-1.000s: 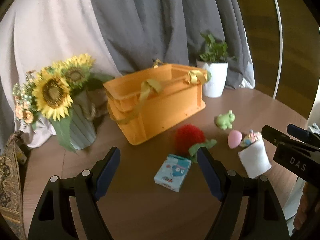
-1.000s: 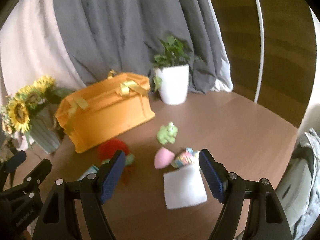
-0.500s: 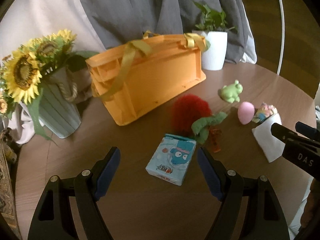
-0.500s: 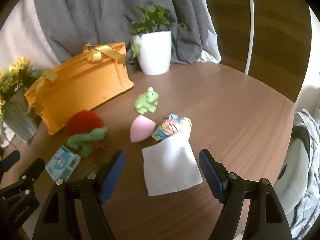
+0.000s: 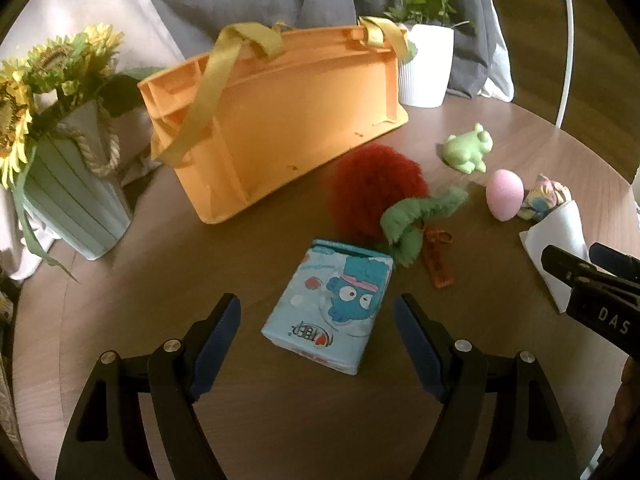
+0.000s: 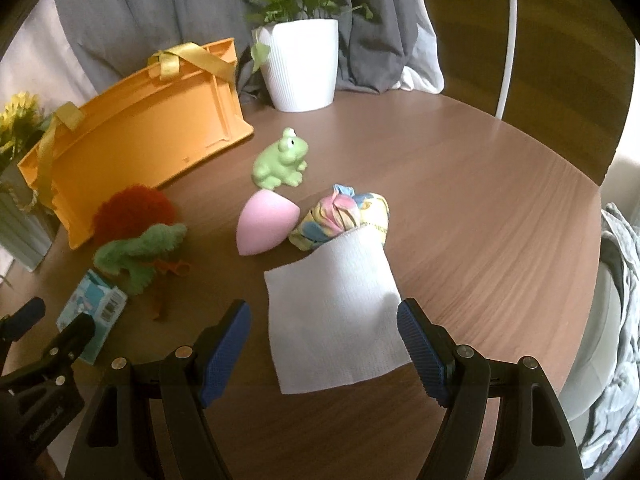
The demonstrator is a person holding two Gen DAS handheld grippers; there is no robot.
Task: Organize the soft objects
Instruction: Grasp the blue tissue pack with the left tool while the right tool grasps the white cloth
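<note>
My left gripper (image 5: pixel 318 322) is open, its fingers either side of a light blue tissue pack (image 5: pixel 332 308) lying on the round wooden table (image 5: pixel 280 420). Behind the pack lie a red fluffy ball (image 5: pixel 374 188) with a green plush piece (image 5: pixel 416 216), a green frog (image 5: pixel 468 148), a pink sponge (image 5: pixel 504 194) and a multicoloured cloth bundle (image 5: pixel 546 196). My right gripper (image 6: pixel 324 330) is open just above a white cloth (image 6: pixel 336 316) that leans on the bundle (image 6: pixel 344 216). The orange basket (image 5: pixel 276 120) with yellow straps stands behind.
A sunflower vase (image 5: pixel 64 176) stands left of the basket. A white potted plant (image 6: pixel 300 64) stands at the back. A small orange clip (image 5: pixel 438 260) lies by the plush piece. Grey curtains hang behind. The table edge curves away on the right (image 6: pixel 584 280).
Both grippers have moved forward and down toward the table. The tissue pack now sits between the left fingers, and the white cloth between the right fingers. Both stay open.
</note>
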